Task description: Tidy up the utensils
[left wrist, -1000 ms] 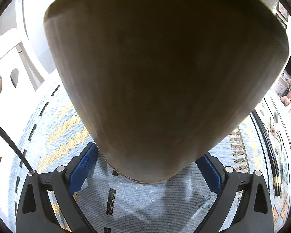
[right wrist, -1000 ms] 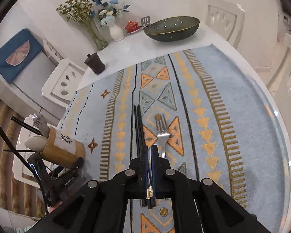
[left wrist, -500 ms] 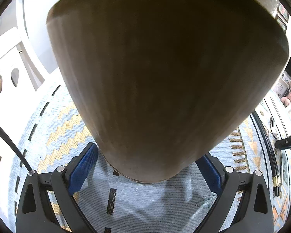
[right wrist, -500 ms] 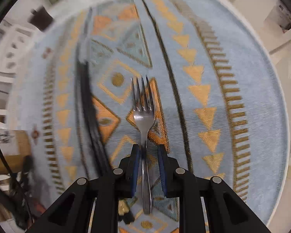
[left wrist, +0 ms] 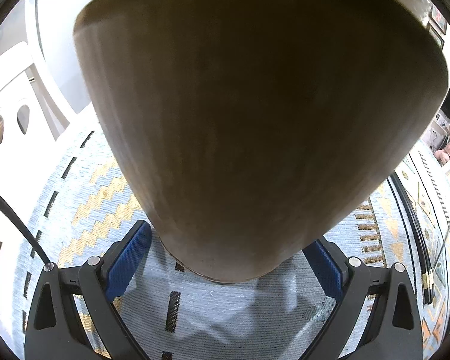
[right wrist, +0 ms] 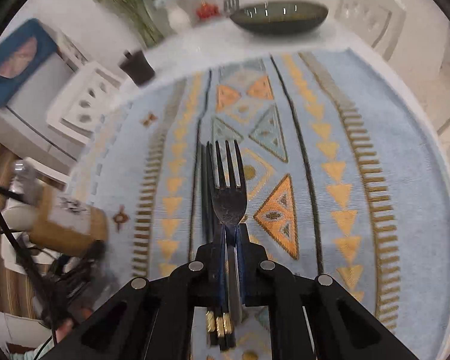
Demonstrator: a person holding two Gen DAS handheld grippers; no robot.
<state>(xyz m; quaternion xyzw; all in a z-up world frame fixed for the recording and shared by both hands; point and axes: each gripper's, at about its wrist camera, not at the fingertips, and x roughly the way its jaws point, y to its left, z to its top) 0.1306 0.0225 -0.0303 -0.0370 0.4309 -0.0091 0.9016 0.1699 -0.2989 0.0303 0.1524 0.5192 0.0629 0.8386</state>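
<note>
A steel fork (right wrist: pixel 228 198) is clamped by its handle in my right gripper (right wrist: pixel 231 231), whose jaws have just closed on it. It hangs tines forward above the patterned mat (right wrist: pixel 375 150). Black chopsticks (right wrist: pixel 203 180) with gold ends lie on the mat just under and left of the fork. My left gripper (left wrist: pixel 229 237) is shut on a brown wooden utensil holder (left wrist: pixel 255 120), its blue pads (left wrist: pixel 129 258) pressing both sides near the base. In the right wrist view the holder (right wrist: pixel 72 225) sits tilted at the mat's left edge, with a white spoon (right wrist: pixel 18 213) and dark sticks poking out.
A dark green bowl (right wrist: pixel 280 18), a small dark cup (right wrist: pixel 138 67) and a vase of flowers (right wrist: pixel 177 15) stand at the far end of the white table. White chairs (right wrist: pixel 84 105) flank the table. A black cable (left wrist: pixel 18 225) runs by the left gripper.
The right gripper let go of the chopsticks, shifted onto the fork beside them, closed on its handle and raised it off the mat. The left gripper and the holder have not moved.
</note>
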